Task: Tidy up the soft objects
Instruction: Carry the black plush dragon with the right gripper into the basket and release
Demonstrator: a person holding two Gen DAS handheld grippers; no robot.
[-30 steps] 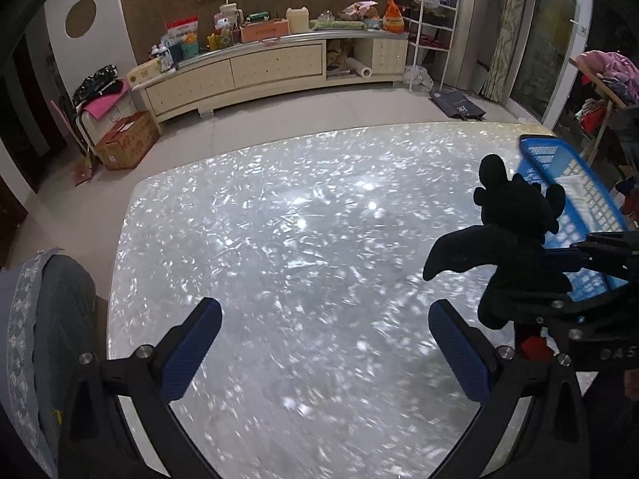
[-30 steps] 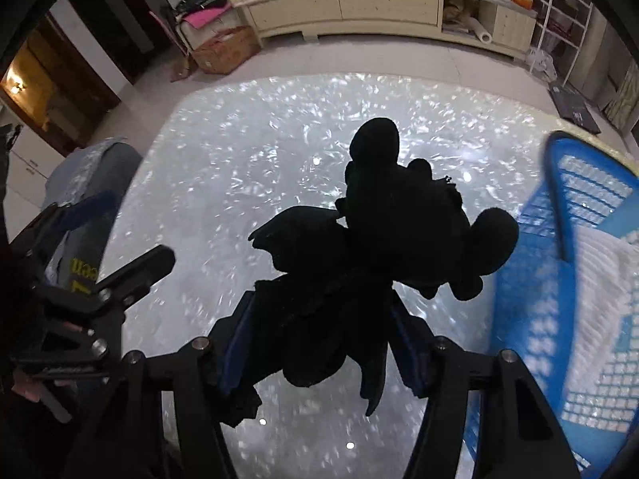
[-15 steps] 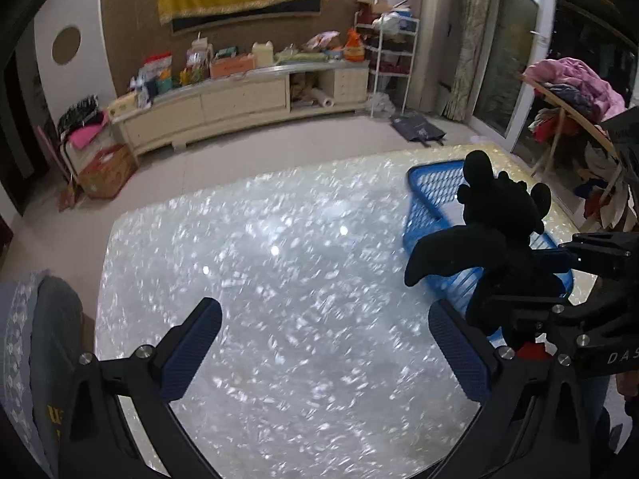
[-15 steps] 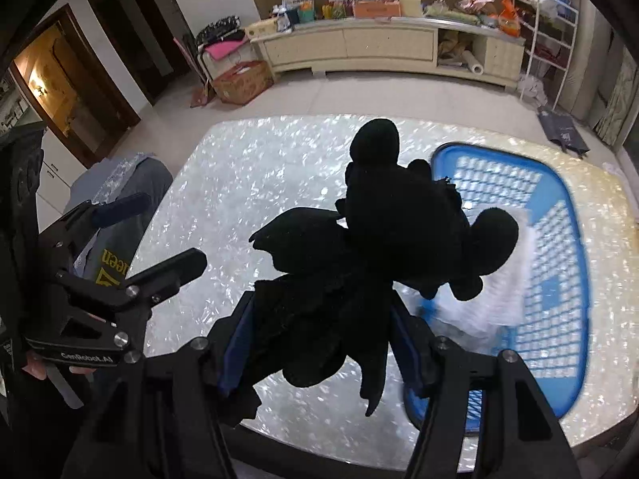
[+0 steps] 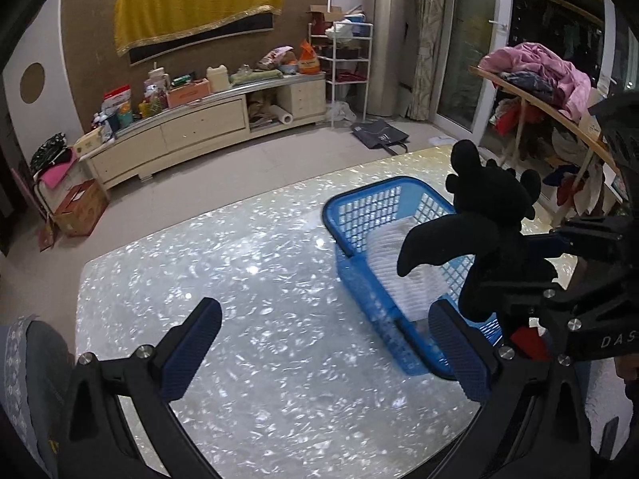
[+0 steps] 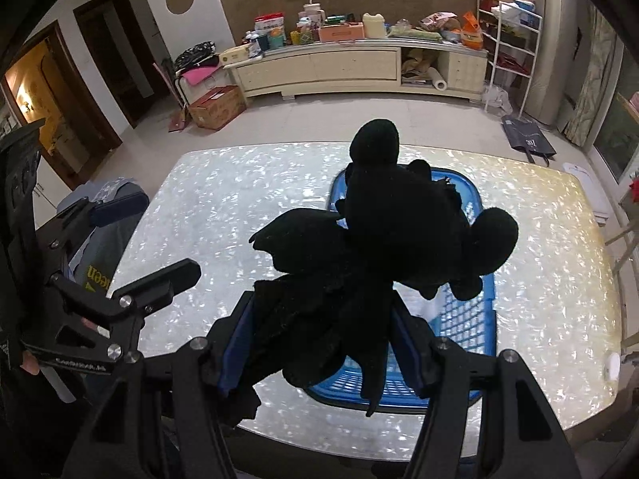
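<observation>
My right gripper [image 6: 323, 339] is shut on a black plush dragon [image 6: 383, 239] and holds it in the air over the near end of a blue plastic basket [image 6: 475, 319]. The same plush [image 5: 487, 223] and right gripper [image 5: 531, 263] show at the right of the left wrist view, above the basket [image 5: 359, 215]. A white soft item [image 5: 399, 263] lies inside the basket. My left gripper [image 5: 331, 347] is open and empty above the table, left of the basket. It also shows in the right wrist view [image 6: 147, 239].
The shiny pearl-white table [image 5: 239, 279] carries the basket at its right part. A chair with grey cloth [image 6: 100, 231] stands at the table's left edge. A long cabinet [image 5: 207, 127], a cardboard box [image 5: 80, 207] and a clothes rack [image 5: 539, 92] stand beyond.
Both grippers have risen and drawn back from the table. The basket has come fully into view under the plush. The right gripper stays shut on the plush; the left stays open.
</observation>
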